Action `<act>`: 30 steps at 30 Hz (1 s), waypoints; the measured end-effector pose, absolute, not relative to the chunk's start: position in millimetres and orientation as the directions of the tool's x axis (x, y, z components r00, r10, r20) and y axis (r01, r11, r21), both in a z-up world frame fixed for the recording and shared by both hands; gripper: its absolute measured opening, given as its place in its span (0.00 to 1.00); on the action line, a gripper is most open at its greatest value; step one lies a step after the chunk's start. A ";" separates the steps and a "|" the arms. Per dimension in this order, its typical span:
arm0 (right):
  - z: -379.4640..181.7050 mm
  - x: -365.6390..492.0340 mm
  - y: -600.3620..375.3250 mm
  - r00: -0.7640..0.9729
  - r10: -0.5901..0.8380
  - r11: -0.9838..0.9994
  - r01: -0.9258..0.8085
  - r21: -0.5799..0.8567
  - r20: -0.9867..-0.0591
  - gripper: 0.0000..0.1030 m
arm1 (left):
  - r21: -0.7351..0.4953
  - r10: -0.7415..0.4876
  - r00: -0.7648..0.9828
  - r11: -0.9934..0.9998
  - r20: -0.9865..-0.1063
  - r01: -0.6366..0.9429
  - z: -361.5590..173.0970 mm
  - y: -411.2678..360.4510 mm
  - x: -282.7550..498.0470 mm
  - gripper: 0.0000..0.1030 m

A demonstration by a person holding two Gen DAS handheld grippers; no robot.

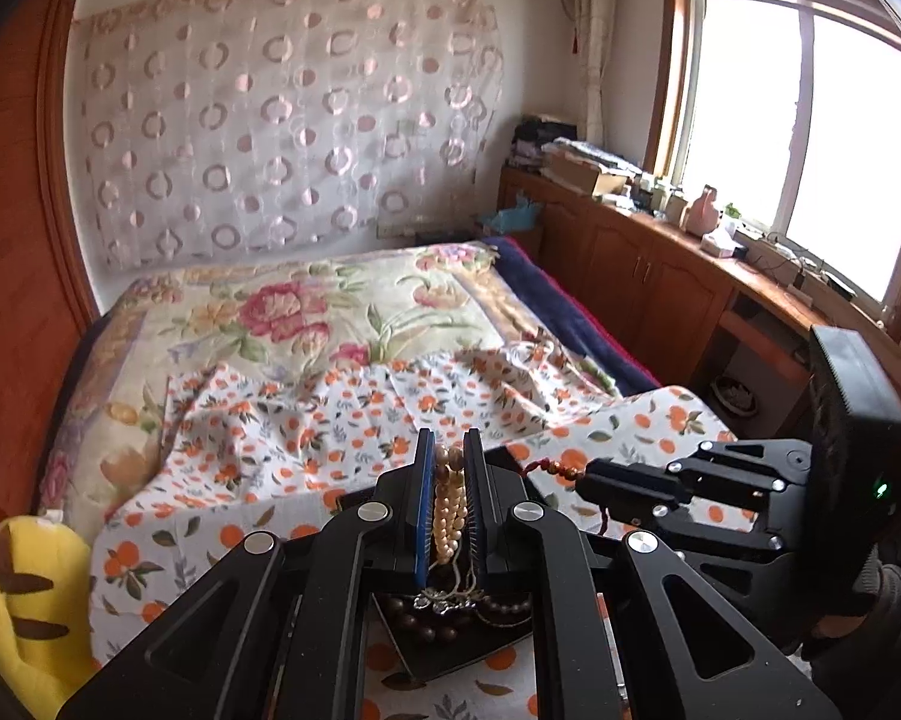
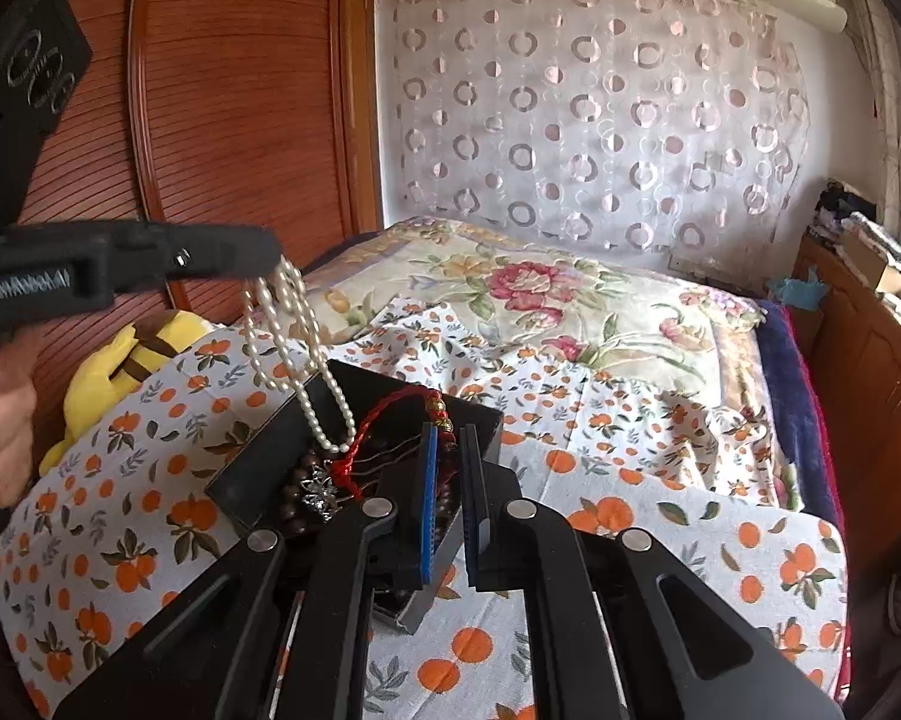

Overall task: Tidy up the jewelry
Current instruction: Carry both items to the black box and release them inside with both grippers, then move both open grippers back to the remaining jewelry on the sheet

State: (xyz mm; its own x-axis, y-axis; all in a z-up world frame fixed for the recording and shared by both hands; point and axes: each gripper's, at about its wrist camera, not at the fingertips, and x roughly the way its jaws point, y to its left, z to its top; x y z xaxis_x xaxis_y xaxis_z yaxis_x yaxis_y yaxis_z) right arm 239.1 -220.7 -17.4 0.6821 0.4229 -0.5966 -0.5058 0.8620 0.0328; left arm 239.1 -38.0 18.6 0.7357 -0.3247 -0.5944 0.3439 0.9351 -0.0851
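The left gripper [image 1: 449, 450] has its fingers closed on a pearl necklace [image 2: 297, 354], whose loops hang down into a black tray [image 2: 258, 456] lying on the orange-print sheet [image 2: 660, 540] of the bed. The right gripper [image 2: 448, 441] has its fingers closed on a red cord bracelet [image 2: 390, 414] with gold and red beads; the cord trails back into the same tray. In the tray lie dark wooden beads [image 2: 306, 483] and a small silver charm [image 2: 321, 489], and the cord and pearl strand seem to cross there, though the pile is too dense to tell whether they are knotted.

The step in hand looks like separating pieces: each gripper has one strand lifted out of the heap. Next, the two should draw apart gently, watching that neither strand drags the wooden beads or the tray along, then lay each piece out on its own on the sheet.
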 end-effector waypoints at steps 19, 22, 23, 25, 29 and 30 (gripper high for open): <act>-34.5 207.2 -235.0 0.642 0.421 0.854 -0.518 0.041 -0.641 0.32 | -0.097 -0.329 0.681 0.929 -0.654 0.356 -23.4 -35.1 221.5 0.04; -39.9 194.4 -243.6 0.636 0.415 0.858 -0.512 0.046 -0.650 0.32 | -0.084 -0.322 0.678 0.929 -0.660 0.360 -28.1 -36.3 207.1 0.04; -42.2 190.1 -245.2 0.636 0.409 0.861 -0.507 0.044 -0.655 0.32 | -0.080 -0.321 0.679 0.929 -0.660 0.362 -29.0 -36.2 201.7 0.04; -48.3 181.4 -249.4 0.632 0.400 0.865 -0.500 0.046 -0.664 0.32 | -0.077 -0.319 0.678 0.929 -0.662 0.362 -31.9 -34.4 191.7 0.04; -61.3 164.3 -257.8 0.623 0.385 0.876 -0.479 0.057 -0.681 0.32 | -0.083 -0.324 0.671 0.927 -0.667 0.366 -39.0 -31.9 170.4 0.04; -63.3 161.7 -258.4 0.622 0.383 0.878 -0.475 0.060 -0.683 0.32 | -0.077 -0.319 0.670 0.928 -0.670 0.365 -41.3 -31.4 165.5 0.04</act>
State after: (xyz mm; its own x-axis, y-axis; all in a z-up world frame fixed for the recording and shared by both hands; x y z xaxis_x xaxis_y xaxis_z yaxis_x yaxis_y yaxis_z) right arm 161.7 -258.4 -63.3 0.6216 0.3830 -0.6834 -0.4753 0.8778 0.0597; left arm 165.5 -31.4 -41.3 0.6700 -0.3190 -0.6703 0.3645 0.9280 -0.0772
